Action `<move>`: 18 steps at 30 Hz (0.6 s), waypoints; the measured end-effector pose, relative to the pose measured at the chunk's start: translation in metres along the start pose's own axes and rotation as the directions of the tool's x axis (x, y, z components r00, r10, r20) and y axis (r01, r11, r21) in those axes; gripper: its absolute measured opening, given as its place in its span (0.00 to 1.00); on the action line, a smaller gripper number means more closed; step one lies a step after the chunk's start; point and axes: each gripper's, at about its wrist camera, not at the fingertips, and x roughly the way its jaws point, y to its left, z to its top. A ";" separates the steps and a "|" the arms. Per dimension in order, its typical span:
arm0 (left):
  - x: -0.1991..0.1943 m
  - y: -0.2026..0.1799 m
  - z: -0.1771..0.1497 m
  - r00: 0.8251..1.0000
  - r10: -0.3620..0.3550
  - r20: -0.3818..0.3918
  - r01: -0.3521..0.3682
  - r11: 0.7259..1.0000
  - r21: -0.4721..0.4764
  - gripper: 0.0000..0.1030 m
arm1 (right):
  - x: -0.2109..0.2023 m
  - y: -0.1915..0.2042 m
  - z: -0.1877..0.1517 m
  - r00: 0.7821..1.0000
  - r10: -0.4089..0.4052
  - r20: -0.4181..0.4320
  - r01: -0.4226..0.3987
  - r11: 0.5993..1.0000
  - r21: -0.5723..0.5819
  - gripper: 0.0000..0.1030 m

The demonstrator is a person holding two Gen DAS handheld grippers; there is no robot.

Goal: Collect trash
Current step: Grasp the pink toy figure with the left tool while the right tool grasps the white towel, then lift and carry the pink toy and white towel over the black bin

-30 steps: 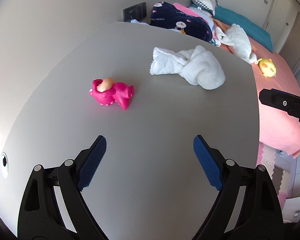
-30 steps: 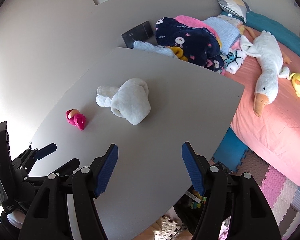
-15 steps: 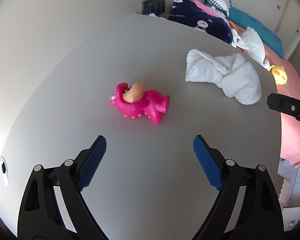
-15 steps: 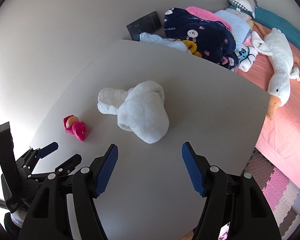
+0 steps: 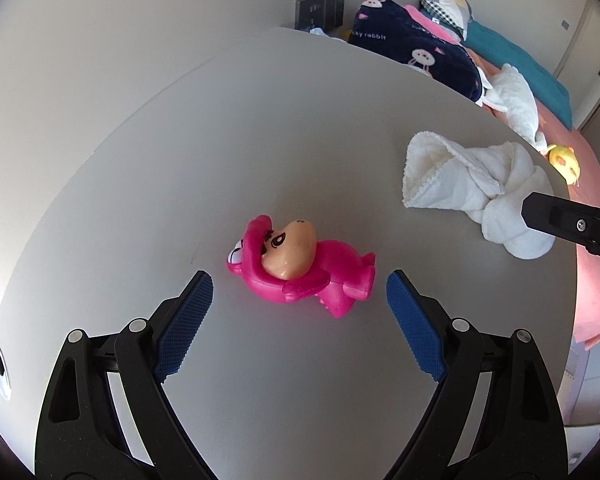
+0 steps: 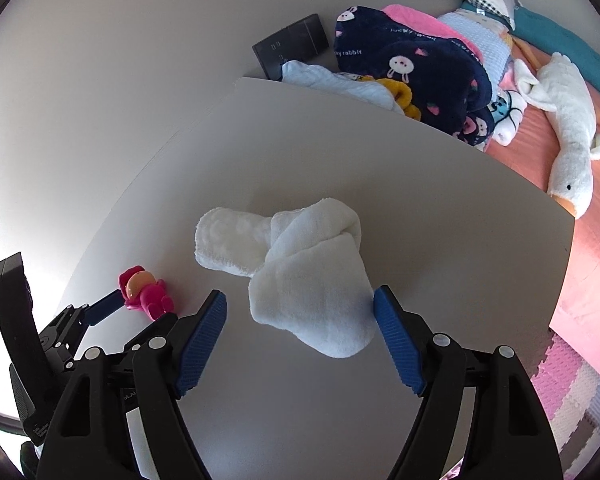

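A pink plastic toy figure [image 5: 300,270] lies on its side on the grey table [image 5: 300,128]. My left gripper [image 5: 299,304] is open, and the toy lies just ahead of its blue pads, between them. A crumpled white towel [image 6: 300,268] lies on the table to the right of the toy. My right gripper [image 6: 300,324] is open, with the near end of the towel between its fingertips. The toy also shows in the right wrist view [image 6: 144,294], and the towel in the left wrist view [image 5: 476,192].
The table's right edge borders a bed with a pink sheet [image 6: 580,248]. On the bed lie a navy blanket [image 6: 412,68], a white plush goose [image 6: 568,128] and a yellow toy [image 5: 564,160]. A dark wall socket panel [image 6: 292,46] sits behind the table. Foam floor mats [image 6: 572,392] lie below.
Both grippers have moved forward and lower. The pink toy now lies at the left gripper's pads, and the towel's near end lies between the right gripper's fingertips. Both stay open.
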 end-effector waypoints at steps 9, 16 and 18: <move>0.010 -0.005 0.005 1.000 0.015 0.002 -0.015 0.999 0.031 0.68 | 0.017 -0.003 0.005 1.000 -0.011 -0.029 0.010 1.000 -0.023 0.47; 0.011 -0.007 0.005 1.000 0.008 0.003 -0.008 0.999 0.038 0.68 | 0.012 0.000 0.003 1.000 0.027 -0.007 -0.027 0.998 -0.050 0.32; 0.010 -0.008 0.005 1.000 0.014 0.007 -0.014 0.999 0.043 0.68 | 0.008 0.001 0.001 1.000 0.028 0.006 -0.027 0.998 -0.057 0.32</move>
